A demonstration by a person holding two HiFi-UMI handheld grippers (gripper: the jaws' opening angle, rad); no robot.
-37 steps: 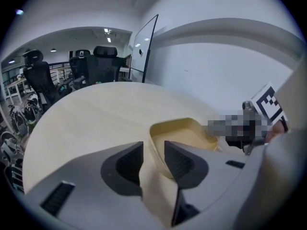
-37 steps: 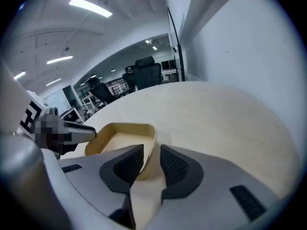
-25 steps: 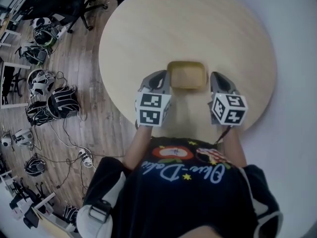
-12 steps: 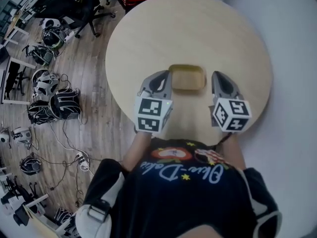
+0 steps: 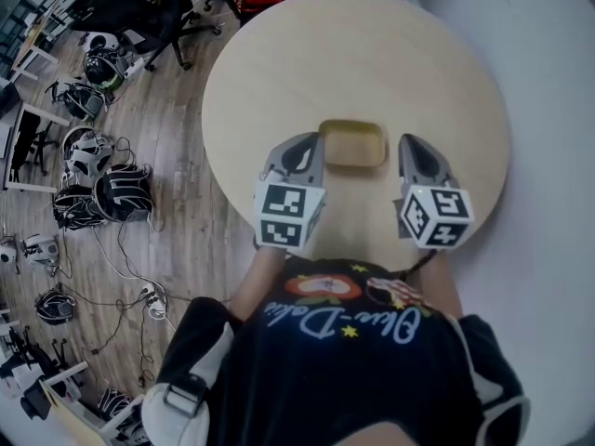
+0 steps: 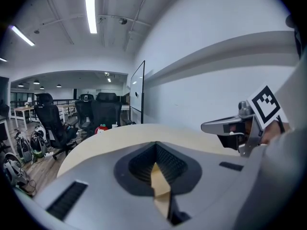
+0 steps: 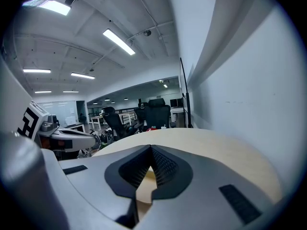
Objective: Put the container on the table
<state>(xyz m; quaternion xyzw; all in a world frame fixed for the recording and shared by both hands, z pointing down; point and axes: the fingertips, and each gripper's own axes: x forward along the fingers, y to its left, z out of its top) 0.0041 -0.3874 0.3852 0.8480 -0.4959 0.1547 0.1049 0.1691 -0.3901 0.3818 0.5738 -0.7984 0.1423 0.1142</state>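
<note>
Container (image 5: 352,144) sits on round worktop (image 5: 372,54), mid-frame in head view, btwn left gripper (image 5: 305,149) & right gripper (image 5: 416,153), just beside each. Both grippers' jaws clenched shut, nothing in either.

The grey left tool (image 5: 303,149) with a black-and-white marker cube has its jaws pressed together, holding nothing. The matching grey right tool (image 5: 413,149) is closed and empty too. Both point forward, a little down, side by side.
</note>
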